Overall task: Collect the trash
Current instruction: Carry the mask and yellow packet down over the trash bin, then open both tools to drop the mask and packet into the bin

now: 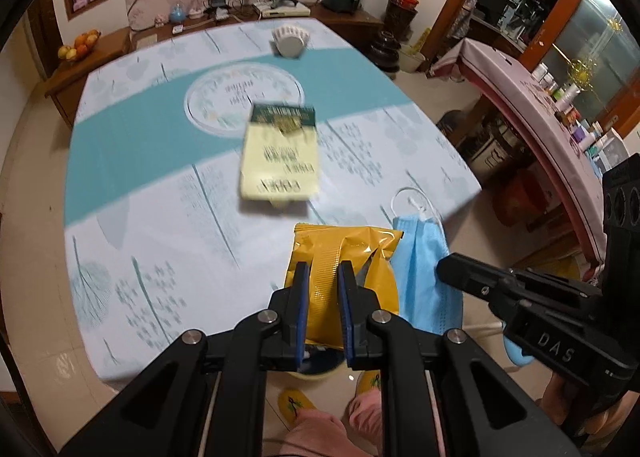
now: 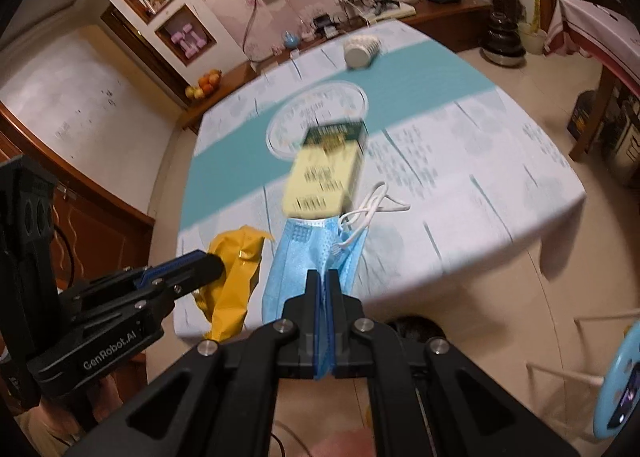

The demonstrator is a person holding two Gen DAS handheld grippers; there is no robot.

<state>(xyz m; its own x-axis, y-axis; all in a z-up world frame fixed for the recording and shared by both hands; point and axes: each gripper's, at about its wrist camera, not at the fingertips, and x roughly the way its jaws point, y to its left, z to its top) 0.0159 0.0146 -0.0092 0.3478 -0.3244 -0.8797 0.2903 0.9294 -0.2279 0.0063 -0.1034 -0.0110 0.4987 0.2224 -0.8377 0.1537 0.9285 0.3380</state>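
Observation:
My left gripper (image 1: pixel 323 269) is shut on a crumpled yellow wrapper (image 1: pixel 344 253), held above the near table edge; the wrapper also shows in the right wrist view (image 2: pixel 236 257). My right gripper (image 2: pixel 327 277) is shut on a blue face mask (image 2: pixel 304 253) with white ear loops, lifted beside the wrapper. The mask shows in the left wrist view (image 1: pixel 424 257), with the right gripper (image 1: pixel 444 267) next to it. A pale yellow and green carton (image 1: pixel 280 153) lies flat mid-table, also seen blurred in the right wrist view (image 2: pixel 324 173).
A white ribbed cup (image 1: pixel 290 41) lies on its side at the table's far edge. The table wears a blue-and-white cloth (image 1: pixel 132 129). A wooden sideboard with a fruit bowl (image 1: pixel 78 47) stands behind. A second covered table (image 1: pixel 532 97) is to the right. Slippered feet (image 1: pixel 296 403) are below.

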